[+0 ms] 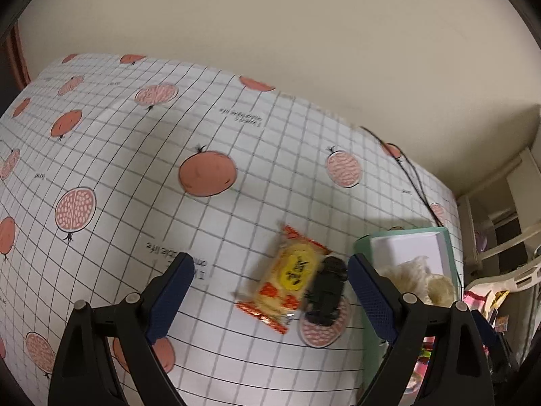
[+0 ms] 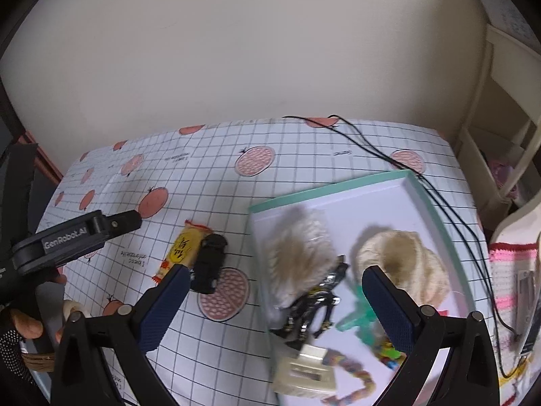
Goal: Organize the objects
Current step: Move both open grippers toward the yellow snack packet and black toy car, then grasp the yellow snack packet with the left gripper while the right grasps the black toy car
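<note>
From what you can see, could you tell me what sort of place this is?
Probably a room at home: a table under a fruit-print cloth, shelves by the wall, and a box of small odds and ends.

On the table (image 2: 304,142) before me, a snack packet (image 2: 181,253) lies touching a toy car (image 2: 209,262) on its right. Right of both sits a tray (image 2: 436,203) holding clips (image 2: 314,304), fluffy items (image 2: 297,253) and beads (image 2: 355,382).

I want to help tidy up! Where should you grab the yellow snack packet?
Probably across the snack packet's long sides at its middle, coming straight down with the left hand-held gripper. It lies flat on the tablecloth, and a black clip touches its right edge.
</note>
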`<act>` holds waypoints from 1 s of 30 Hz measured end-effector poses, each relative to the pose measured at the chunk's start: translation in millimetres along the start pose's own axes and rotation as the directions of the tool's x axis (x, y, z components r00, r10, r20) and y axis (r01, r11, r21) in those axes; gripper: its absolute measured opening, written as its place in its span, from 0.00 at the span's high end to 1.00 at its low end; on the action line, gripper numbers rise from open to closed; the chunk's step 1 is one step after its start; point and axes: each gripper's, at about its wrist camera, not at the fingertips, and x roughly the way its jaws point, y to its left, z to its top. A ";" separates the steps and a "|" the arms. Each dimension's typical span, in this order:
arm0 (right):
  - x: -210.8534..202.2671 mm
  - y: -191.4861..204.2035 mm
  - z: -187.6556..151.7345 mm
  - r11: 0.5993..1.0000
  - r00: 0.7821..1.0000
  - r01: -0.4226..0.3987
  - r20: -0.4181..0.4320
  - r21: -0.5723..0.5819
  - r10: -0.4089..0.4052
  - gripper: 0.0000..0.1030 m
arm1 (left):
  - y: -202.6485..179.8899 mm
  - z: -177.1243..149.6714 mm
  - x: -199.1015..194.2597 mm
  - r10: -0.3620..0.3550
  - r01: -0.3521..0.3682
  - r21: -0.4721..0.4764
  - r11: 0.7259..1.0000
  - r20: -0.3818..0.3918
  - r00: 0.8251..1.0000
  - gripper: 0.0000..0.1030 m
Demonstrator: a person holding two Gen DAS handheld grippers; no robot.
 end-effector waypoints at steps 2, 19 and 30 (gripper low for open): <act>5.0 6.0 -0.4 1.000 1.000 0.000 -0.010 -0.008 0.000 0.00 | 4.1 -0.6 5.7 0.005 -0.005 0.001 1.000 -0.016 1.000 0.10; 34.0 8.6 -8.4 1.000 0.997 0.026 -0.074 -0.010 -0.026 0.00 | 0.2 -17.9 72.5 0.047 -0.043 0.050 0.998 -0.085 0.995 0.10; 42.8 22.2 -10.2 0.999 0.997 0.015 -0.074 -0.031 -0.017 0.00 | 2.8 -13.4 73.5 0.051 -0.050 0.024 0.998 -0.034 0.998 0.10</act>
